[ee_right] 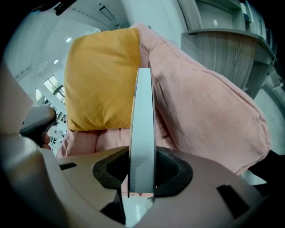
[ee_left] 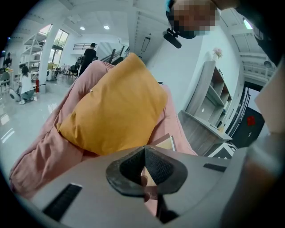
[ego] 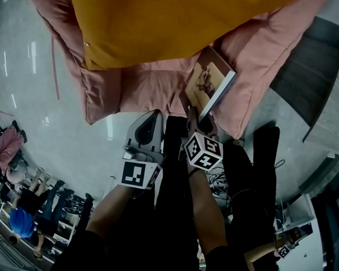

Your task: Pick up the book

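The book (ego: 208, 83) has a tan cover with a picture and white page edges. It is lifted off the pink cushion (ego: 143, 89) and tilted, below the yellow pillow (ego: 163, 25). My right gripper (ego: 199, 118) is shut on its lower end. In the right gripper view the book (ee_right: 142, 120) stands edge-on between the pads of the right gripper (ee_right: 141, 171). My left gripper (ego: 153, 119) hangs just left of the book, apart from it. Its jaws meet at the tips with nothing in them (ee_left: 144, 153), and the book (ee_left: 164, 143) shows beyond them.
The pink cushion (ee_left: 40, 151) is a large soft seat on a glossy floor, with the yellow pillow (ee_left: 111, 111) leaning on it. A wooden shelf unit (ego: 327, 111) stands at the right. Cables (ego: 218, 176) lie by the person's legs. People stand far off at the lower left (ego: 20, 210).
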Demonstrator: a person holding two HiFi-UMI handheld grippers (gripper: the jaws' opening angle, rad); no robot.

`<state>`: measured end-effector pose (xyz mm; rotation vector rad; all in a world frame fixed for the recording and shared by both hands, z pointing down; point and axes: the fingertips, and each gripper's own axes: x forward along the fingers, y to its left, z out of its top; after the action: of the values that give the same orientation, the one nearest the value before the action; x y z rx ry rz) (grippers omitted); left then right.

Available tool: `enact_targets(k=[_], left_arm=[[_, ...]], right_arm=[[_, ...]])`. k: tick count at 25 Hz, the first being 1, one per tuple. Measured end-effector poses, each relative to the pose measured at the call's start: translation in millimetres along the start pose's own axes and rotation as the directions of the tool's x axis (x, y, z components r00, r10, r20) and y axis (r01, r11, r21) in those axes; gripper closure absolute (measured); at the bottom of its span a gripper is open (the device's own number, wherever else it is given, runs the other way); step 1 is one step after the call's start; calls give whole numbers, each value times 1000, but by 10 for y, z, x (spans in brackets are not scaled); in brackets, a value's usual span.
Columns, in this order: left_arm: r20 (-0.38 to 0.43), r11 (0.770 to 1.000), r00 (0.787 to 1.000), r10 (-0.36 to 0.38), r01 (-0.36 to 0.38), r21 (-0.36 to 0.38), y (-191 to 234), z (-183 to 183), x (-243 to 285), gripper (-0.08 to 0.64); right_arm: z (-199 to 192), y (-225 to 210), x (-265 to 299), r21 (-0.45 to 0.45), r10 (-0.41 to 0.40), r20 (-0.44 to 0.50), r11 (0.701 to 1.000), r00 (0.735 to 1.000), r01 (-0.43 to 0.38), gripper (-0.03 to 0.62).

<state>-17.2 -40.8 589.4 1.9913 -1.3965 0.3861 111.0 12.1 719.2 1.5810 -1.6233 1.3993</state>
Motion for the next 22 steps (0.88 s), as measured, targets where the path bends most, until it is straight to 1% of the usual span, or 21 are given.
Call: enact_targets(k=[7, 9, 12, 14, 19, 22], left_arm=[[14, 1000, 1000, -6, 6, -3, 16, 67, -1, 557], [21, 1000, 1000, -7, 7, 2, -131, 122, 38, 557], [29, 1000, 1000, -9, 9, 10, -476, 155, 162, 557], [35, 1000, 999, -8, 7, 11, -566, 182, 177, 557], [56, 1000, 998, -14, 13, 25, -215, 351, -46, 557], [66, 999, 998, -21, 19, 30, -104, 398, -152, 557]], right_arm=[[59, 31, 1, 0, 6, 14, 1000, 1000, -6, 449], [154, -78, -77, 2, 8, 20, 1000, 1000, -8, 449], [310, -394, -217, 3, 9, 27, 1000, 1000, -9, 449], [360, -465, -275, -2, 10, 31, 1000, 999, -9, 449], [329, -26, -276, -18, 14, 40, 1000, 999, -13, 449], [266, 136, -303, -21, 14, 42, 1000, 999, -13, 449]])
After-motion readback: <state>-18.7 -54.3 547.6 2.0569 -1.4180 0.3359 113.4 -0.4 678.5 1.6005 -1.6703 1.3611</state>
